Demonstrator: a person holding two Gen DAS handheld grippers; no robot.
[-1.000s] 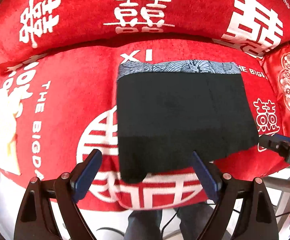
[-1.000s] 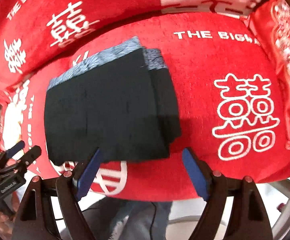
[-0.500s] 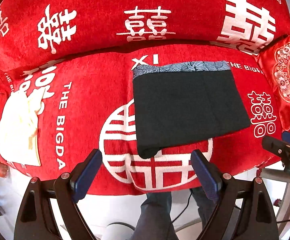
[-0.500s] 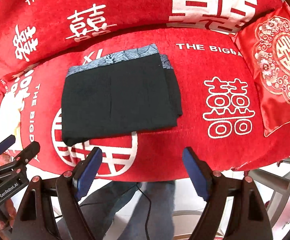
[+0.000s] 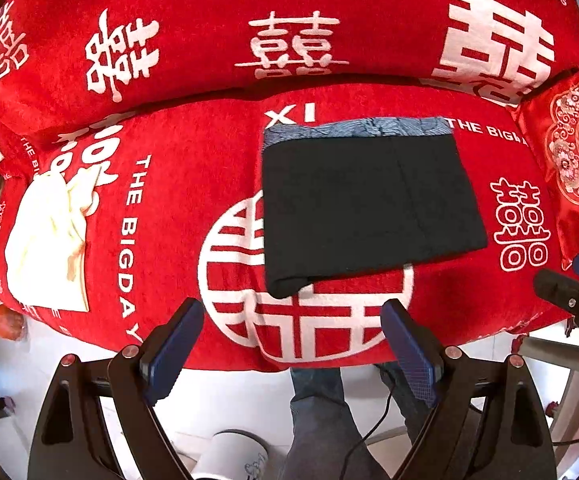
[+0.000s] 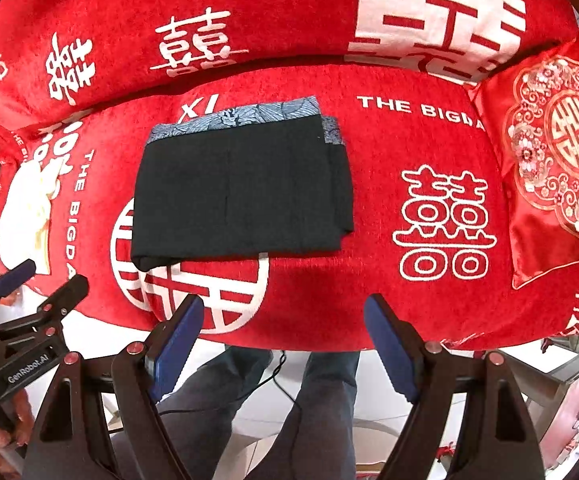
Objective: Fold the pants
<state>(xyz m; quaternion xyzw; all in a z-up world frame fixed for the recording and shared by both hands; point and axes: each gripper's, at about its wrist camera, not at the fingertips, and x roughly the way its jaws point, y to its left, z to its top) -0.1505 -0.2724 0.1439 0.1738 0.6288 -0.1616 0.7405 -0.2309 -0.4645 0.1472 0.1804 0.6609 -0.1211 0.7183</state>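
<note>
Left tool (image 5: pixel 291 338) and right tool (image 6: pixel 283 330), both spread wide and empty, hang above the near edge of the red sofa seat (image 5: pixel 169 184), touching nothing. The folded black pants (image 5: pixel 369 204), patterned blue-grey waistband (image 5: pixel 353 128) at the far edge, lie flat on the seat cover, well apart from both tools. The left view shows a cream cloth (image 5: pixel 45 240) in full at the seat's left end; the right view shows the embroidered red cushion (image 6: pixel 557 160) whole at the right end, and the left tool's body at its left margin. The person's legs (image 6: pixel 321 408) stand beneath. Compared with one second earlier, the pants appear smaller and farther and more of the sofa is in view: both tools have risen.
</note>
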